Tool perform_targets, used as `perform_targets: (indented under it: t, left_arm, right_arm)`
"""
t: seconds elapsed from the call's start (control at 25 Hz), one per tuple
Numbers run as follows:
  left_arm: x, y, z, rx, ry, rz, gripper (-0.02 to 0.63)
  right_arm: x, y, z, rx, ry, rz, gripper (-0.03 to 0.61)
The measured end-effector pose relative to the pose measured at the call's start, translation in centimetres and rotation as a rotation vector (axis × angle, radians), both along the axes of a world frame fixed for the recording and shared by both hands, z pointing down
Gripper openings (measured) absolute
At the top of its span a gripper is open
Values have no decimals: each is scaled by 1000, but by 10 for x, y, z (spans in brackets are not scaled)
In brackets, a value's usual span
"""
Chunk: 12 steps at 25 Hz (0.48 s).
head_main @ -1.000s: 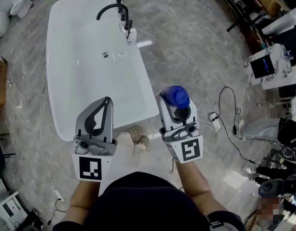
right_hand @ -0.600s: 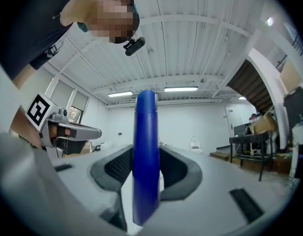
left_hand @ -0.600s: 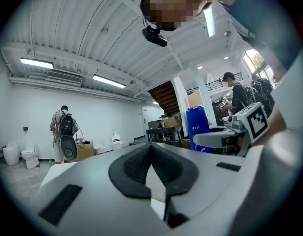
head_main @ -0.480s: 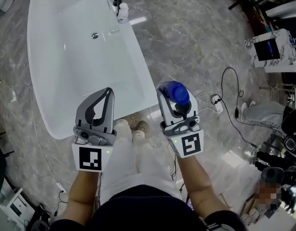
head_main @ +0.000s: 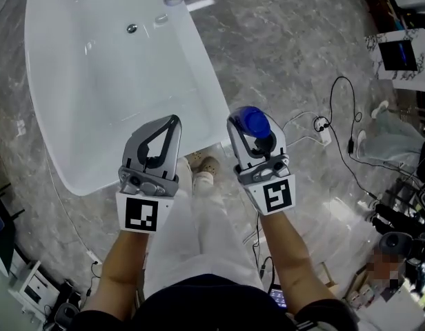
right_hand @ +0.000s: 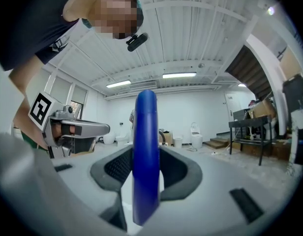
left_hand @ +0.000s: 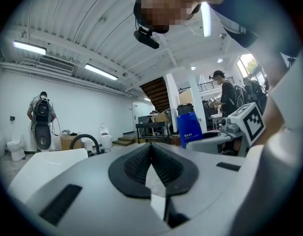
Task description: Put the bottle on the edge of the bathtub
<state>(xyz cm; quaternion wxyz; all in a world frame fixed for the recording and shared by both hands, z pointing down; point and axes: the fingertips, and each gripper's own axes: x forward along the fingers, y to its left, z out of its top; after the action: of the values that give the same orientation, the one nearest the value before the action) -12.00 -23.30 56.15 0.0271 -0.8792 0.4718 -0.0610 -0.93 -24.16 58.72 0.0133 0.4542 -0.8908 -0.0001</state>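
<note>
Bathtub (head_main: 203, 81) closer than before, bottle (head_main: 254, 121) in right gripper (head_main: 256, 135)

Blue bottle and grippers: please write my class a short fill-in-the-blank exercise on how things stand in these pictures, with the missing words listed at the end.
1. The right gripper is shut on a bottle whose colour is ____.
2. The left gripper has its jaws ____, with nothing between them.
3. In the head view, the near end of the white bathtub lies beside the ____ gripper.

Missing words: blue; shut; left.
</note>
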Motion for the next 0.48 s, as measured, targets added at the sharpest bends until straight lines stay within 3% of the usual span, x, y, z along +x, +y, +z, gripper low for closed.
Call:
perform_targets:
  t: [0.48]
  left_arm:
    - [27,-6,57,-35,28,119,3]
  right_arm:
    - [-5,-8,66,-33,11,9,155]
